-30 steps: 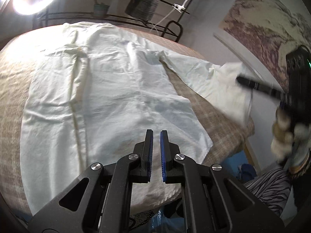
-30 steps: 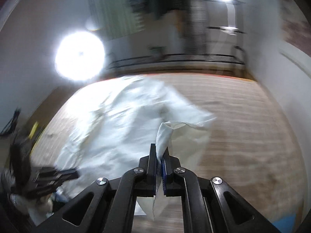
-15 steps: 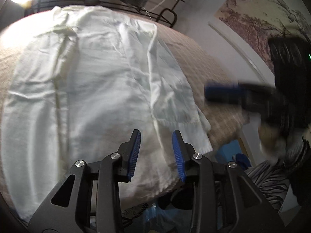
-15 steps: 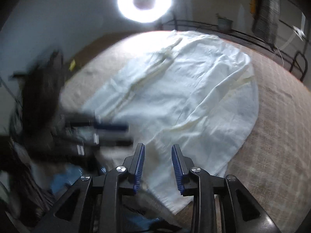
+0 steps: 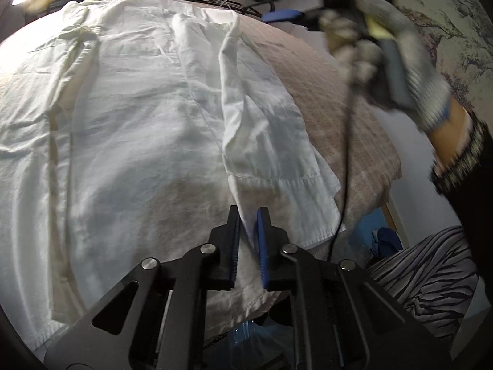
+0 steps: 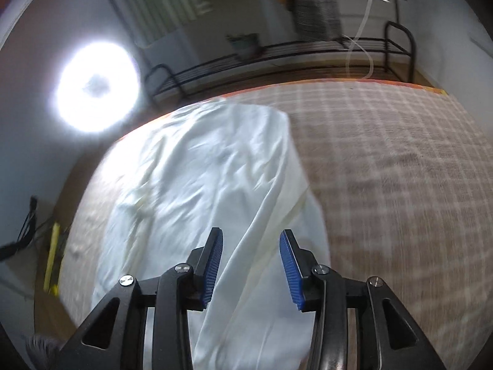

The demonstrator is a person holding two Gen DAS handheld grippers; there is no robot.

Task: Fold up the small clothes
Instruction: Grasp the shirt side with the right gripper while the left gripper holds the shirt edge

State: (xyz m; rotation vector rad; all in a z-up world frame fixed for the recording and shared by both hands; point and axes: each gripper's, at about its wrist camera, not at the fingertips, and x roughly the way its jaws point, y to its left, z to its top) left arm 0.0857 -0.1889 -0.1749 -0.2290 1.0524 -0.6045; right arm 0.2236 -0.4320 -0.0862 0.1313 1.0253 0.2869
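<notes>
Spreading across the frame's centre on the checked cover, the white shirt is judged barely folded, one sleeve laid inward; its hem is pinched by the left gripper, while the right gripper is held agape.

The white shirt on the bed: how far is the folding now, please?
Early stage. Done: the right sleeve lies folded in along the white shirt. In hand: the left gripper has its jaws nearly closed around the shirt's lower edge, though the grip is not certain; the right gripper hangs open over the fabric. Left: the other side and the body fold, since the shirt lies mostly flat on the checked cover.
</notes>
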